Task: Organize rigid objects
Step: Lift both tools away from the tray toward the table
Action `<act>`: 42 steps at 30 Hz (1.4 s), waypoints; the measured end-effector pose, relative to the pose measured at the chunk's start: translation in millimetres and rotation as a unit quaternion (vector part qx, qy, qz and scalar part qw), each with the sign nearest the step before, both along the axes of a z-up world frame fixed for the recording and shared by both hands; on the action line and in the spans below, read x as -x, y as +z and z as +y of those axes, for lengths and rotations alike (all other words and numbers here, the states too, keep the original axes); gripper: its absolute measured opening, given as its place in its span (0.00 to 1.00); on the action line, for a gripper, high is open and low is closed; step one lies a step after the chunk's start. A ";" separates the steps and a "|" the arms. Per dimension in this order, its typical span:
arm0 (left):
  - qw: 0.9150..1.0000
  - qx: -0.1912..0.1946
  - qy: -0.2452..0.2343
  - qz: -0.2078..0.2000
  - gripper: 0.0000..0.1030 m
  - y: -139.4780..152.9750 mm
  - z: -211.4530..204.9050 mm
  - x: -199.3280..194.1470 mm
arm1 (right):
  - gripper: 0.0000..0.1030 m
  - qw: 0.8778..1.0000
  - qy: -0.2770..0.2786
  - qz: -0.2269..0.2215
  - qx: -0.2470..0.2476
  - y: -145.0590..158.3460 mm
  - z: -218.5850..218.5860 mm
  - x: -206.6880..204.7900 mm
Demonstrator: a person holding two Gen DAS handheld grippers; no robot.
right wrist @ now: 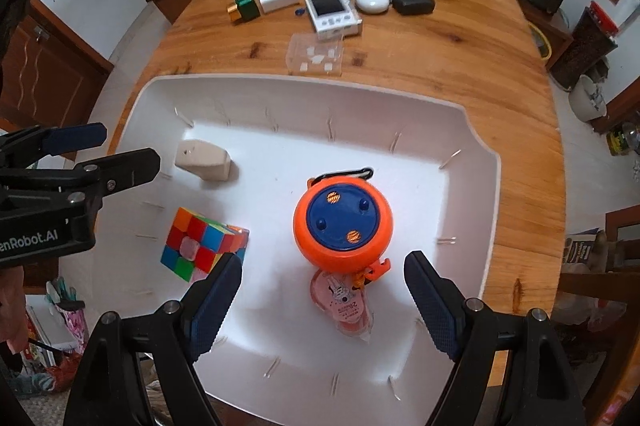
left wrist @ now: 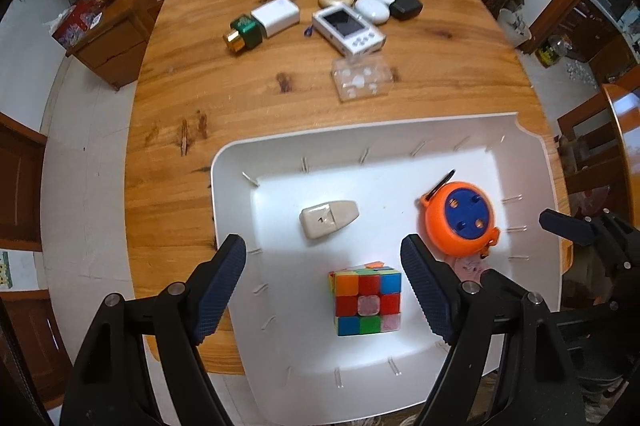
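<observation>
A white bin (left wrist: 532, 162) (right wrist: 486, 186) on the wooden table holds a Rubik's cube (left wrist: 366, 300) (right wrist: 202, 244), a beige block (left wrist: 328, 218) (right wrist: 204, 160), an orange and blue tape measure (left wrist: 460, 218) (right wrist: 342, 224) and a pink packet (right wrist: 344, 306). My left gripper (left wrist: 324, 292) is open and empty above the cube. My right gripper (right wrist: 322, 302) is open and empty above the tape measure and packet. The left gripper also shows in the right wrist view (right wrist: 108, 150).
At the table's far side lie a green bottle (left wrist: 242, 32), a white box (left wrist: 276, 15), a white handheld console (left wrist: 348, 28), a clear plastic case (left wrist: 360, 76), a white round case (left wrist: 372, 10) and a black case (left wrist: 406, 6). A wooden cabinet (left wrist: 116, 34) stands left.
</observation>
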State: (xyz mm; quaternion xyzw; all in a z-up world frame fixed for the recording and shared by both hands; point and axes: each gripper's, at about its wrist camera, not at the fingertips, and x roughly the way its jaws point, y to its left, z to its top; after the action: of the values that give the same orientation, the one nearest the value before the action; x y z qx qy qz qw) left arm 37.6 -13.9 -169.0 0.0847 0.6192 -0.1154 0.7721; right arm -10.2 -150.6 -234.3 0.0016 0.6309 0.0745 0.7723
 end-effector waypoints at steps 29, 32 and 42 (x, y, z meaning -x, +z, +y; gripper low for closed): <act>0.991 0.061 0.042 -0.113 0.80 103.4 24.3 -56.2 | 0.82 0.994 -0.032 -0.109 -0.006 86.2 -30.4 -33.4; 0.991 0.051 0.041 -0.119 0.80 108.2 29.8 -71.7 | 0.82 0.993 -0.029 -0.113 -0.003 91.2 -29.6 -44.5; 0.994 0.014 0.012 -0.104 0.80 94.6 34.5 -138.3 | 0.82 0.993 -0.022 -0.119 0.009 101.7 -22.0 -102.7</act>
State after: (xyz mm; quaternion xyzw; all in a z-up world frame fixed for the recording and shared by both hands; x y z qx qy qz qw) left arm 175.8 20.6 -74.4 0.0782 0.5351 -0.1057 0.8345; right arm 92.5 -172.6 -132.6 -0.0007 0.5353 0.0514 0.8431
